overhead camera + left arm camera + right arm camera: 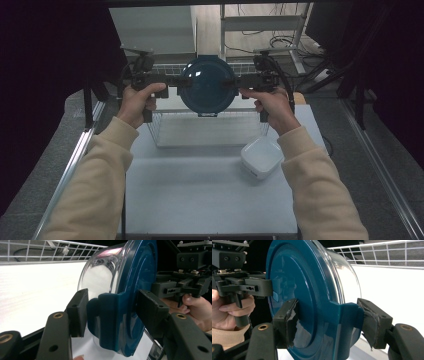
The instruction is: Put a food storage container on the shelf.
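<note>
We hold the lidded bowl (207,90) in the air above the wire basket (165,131), left claw (176,83) and right claw (239,82) each clamped on an opposite lid tab. Open tabletop (200,195) lies below, with the white dish (262,157) near its right edge.

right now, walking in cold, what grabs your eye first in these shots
A round glass container with a dark blue lid held up in mid-air above the wire basket, tipped on its side. It is clamped from both sides: the left hand-held gripper and the right hand-held gripper each pinch a lid tab. Below to the right, a white square bowl sits on the table.
</note>
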The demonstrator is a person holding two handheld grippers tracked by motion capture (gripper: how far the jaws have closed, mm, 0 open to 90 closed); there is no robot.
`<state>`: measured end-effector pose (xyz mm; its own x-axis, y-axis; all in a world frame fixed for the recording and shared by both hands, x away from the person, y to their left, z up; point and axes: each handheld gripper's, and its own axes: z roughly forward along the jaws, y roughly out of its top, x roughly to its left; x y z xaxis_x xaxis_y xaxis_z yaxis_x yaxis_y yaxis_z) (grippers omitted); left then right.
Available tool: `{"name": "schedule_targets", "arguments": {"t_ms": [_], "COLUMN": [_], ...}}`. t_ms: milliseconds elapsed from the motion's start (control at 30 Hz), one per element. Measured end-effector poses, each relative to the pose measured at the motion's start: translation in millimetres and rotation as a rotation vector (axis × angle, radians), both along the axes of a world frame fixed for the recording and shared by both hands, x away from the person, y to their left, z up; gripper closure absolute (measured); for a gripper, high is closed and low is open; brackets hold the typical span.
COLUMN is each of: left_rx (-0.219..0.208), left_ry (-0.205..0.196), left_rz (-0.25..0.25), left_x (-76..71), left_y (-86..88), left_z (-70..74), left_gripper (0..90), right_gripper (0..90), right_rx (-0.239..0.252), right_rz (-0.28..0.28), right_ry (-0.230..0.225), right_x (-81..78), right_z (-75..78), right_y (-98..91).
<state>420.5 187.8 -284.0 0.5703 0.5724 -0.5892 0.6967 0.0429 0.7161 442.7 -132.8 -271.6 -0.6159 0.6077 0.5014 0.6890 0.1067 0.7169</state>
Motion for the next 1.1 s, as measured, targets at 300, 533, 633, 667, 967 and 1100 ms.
{"name": "schedule_targets", "arguments": {"t_ms": [300, 533, 633, 667, 967, 1100], "left_rx": [-0.013, -0.019, -0.021, -0.020, -0.050, -0.069], "left_ry": [0.031, 0.054, 0.073, 0.079, 0.120, 0.151], "left_rz": [0.008, 0.020, 0.022, 0.024, 0.065, 0.093], "left_x": [19.6, 30.1, 35.7, 37.4, 48.4, 53.9], "left_y": [-2.1, -2.7, -2.4, -2.4, -0.6, -1.5], "left_z": [-4.5, -10.8, -16.6, -18.6, -26.8, -29.4], "left_gripper": [44.9, 44.6, 44.4, 44.2, 44.0, 43.7], "right_gripper": [35.2, 35.0, 35.0, 35.0, 34.4, 34.0], "right_rx": [-0.002, -0.014, -0.016, -0.020, 0.006, 0.040], "right_rz": [-0.005, -0.005, -0.005, -0.007, -0.020, -0.033], "right_ry": [0.036, 0.065, 0.083, 0.090, 0.125, 0.155], "right_x": [17.6, 31.5, 36.6, 38.9, 52.5, 61.6], "right_z": [-3.0, -3.9, -8.6, -10.8, -21.6, -27.0], "right_y": [-2.4, -1.5, -1.2, -0.9, 1.0, -0.4]}}
